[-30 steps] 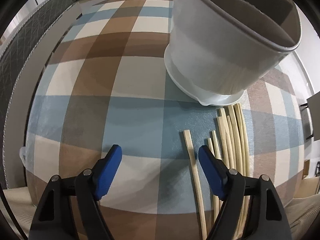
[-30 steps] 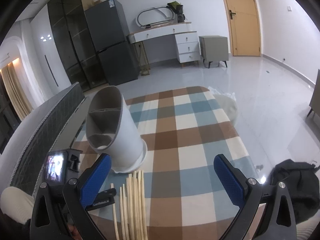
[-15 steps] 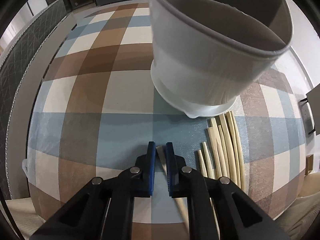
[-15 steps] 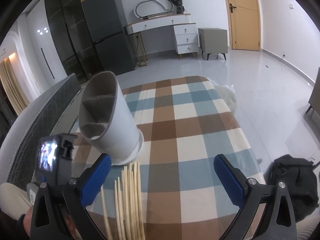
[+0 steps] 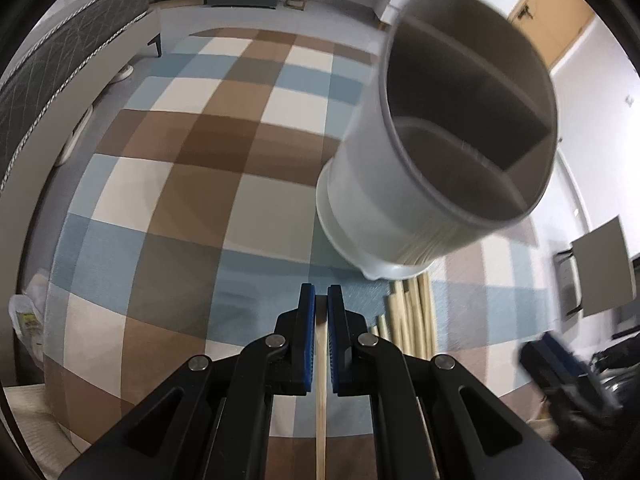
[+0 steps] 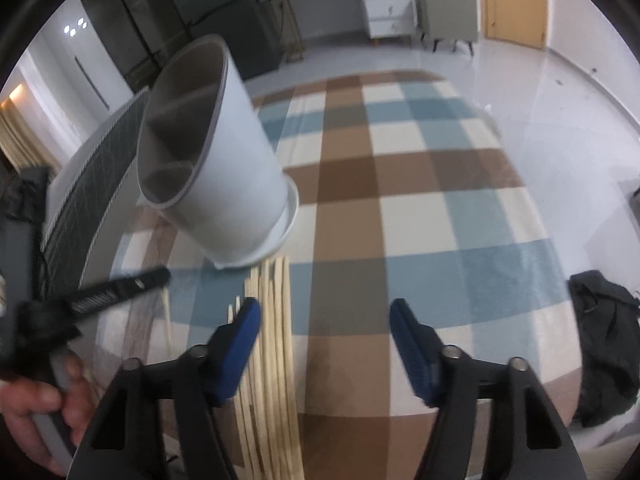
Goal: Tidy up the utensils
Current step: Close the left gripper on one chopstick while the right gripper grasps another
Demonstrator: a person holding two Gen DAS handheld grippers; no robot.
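Looking along the left wrist view, the left hand-held gripper [image 5: 321, 312] is clenched on a single chopstick [image 5: 320, 400], whose pale shaft runs down between the blue pads and is cut off at the bottom edge. Just right of it the other chopsticks [image 5: 408, 320] lie side by side on the checked cloth [image 5: 180, 184] of the counter, their far ends hidden behind the base of the utensil holder [image 5: 440, 184]. That grey-white holder stands close ahead to the right, its mouth split by partitions into compartments; its rim is smeared by motion blur. Further off are a quilted dark headboard [image 5: 48, 76] at the left and a yellow door [image 5: 552, 12] at the upper right. A dark, blurred blue-tipped shape at the lower right is hard to make out; it may be the other gripper.

From the right wrist view, the right hand-held gripper [image 6: 324, 344] is released, its jaws closing with nothing pressed between them; the left pad overlaps the row of chopsticks [image 6: 276, 320], which runs out of frame below. The utensil holder [image 6: 228, 184] stands just beyond their tips. At the left, blurred, the left hand-held gripper [image 6: 164, 276] reaches in, held by a hand [image 6: 44, 412] partly cut off by the edge. A black bag [image 6: 608, 340] lies on the floor at the right.
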